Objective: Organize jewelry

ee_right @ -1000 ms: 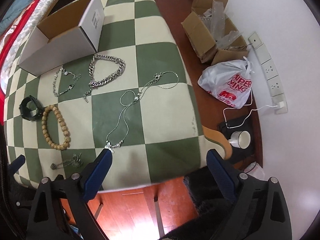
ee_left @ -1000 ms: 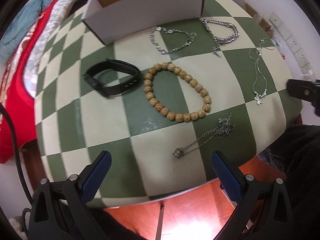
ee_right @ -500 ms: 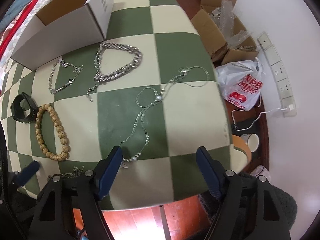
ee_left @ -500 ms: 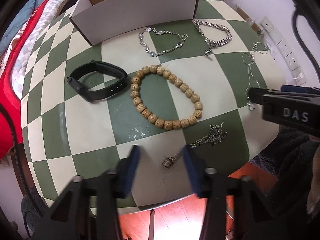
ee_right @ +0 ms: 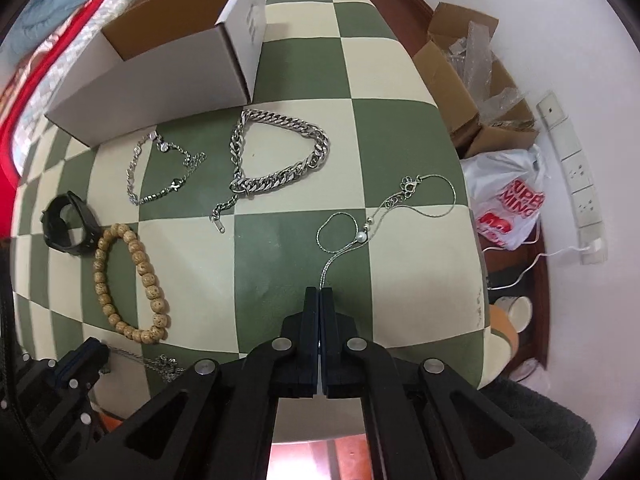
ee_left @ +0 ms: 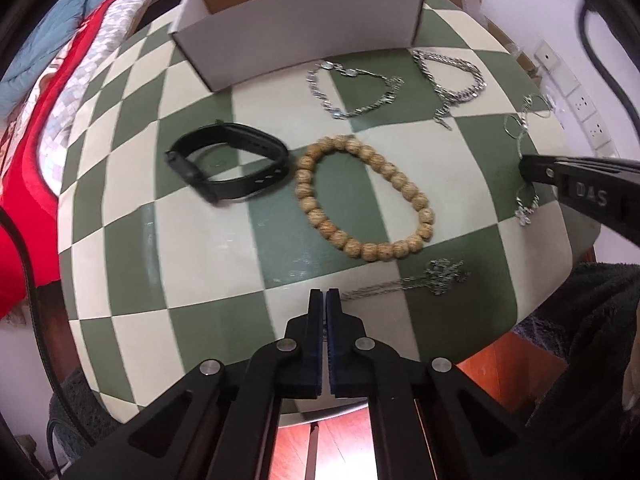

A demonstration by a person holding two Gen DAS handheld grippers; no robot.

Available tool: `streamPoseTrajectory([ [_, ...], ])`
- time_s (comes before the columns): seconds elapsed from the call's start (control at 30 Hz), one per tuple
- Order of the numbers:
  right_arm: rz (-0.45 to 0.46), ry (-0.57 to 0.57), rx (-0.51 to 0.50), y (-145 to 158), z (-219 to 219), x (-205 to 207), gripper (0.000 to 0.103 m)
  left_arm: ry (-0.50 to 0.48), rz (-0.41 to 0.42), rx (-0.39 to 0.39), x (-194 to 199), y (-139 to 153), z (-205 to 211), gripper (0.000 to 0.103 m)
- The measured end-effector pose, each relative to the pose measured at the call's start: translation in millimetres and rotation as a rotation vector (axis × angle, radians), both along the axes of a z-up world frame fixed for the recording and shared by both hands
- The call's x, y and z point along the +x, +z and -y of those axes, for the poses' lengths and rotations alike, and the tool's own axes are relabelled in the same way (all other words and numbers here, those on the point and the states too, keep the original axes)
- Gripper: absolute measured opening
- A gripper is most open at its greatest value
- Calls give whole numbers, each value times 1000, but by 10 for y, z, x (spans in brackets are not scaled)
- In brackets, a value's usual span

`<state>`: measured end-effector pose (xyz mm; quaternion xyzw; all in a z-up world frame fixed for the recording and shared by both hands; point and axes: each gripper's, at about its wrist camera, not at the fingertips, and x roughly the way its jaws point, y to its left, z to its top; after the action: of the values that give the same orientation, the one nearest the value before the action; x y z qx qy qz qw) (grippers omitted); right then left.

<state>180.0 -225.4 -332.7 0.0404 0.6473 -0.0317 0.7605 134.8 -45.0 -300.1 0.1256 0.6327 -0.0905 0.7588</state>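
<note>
On the green-and-cream checked table (ee_left: 200, 240) my left gripper (ee_left: 325, 296) is shut on the near end of a small silver chain (ee_left: 440, 276), whose pendant is hidden between the fingers. My right gripper (ee_right: 320, 292) is shut on the lower end of a thin pearl necklace (ee_right: 362, 236). In the left wrist view the right gripper (ee_left: 526, 168) shows with the necklace's pendant (ee_left: 524, 212) lying just past it. A wooden bead bracelet (ee_left: 400, 180), a black watch band (ee_left: 228, 168), a fine silver bracelet (ee_right: 176, 184) and a thick curb chain (ee_right: 280, 178) lie loose. An open white box (ee_right: 160, 80) stands behind them.
The table's near edge runs just under both grippers. On the floor to the right are cardboard boxes with plastic wrap (ee_right: 460, 68), a white printed bag (ee_right: 508, 208) and a cup (ee_right: 516, 308). Red bedding (ee_left: 24, 160) lies to the left.
Both grippers went from wide open to shut. The left closed on the small chain's pendant end; the right moved forward over the table and closed on the thin necklace.
</note>
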Motion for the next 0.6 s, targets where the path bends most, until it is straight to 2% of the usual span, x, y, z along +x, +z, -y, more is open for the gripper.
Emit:
streamPoseTrajectory([
  [0.1,-8,-70,116,30,176,-54,0,25,10,-11,13,69,-121,0],
  [0.23,34,-145,234,234,343,-180,0,46,33,-35,81,247,-263,0],
  [0.33,77,-163,264,426,424,-225,0,54,63,-55,126,415,-371,0],
  [0.4,73,-153,272,518,378,-209,0,60,79,-70,160,490,-375,0],
  [0.47,55,-139,278,473,374,-145,1,62,39,-124,212,459,-400,1],
  [0.5,22,-138,279,416,368,-105,5,69,14,-139,230,412,-385,2],
  [0.6,-18,-136,260,226,465,-36,41,52,-16,-155,208,297,-320,5],
])
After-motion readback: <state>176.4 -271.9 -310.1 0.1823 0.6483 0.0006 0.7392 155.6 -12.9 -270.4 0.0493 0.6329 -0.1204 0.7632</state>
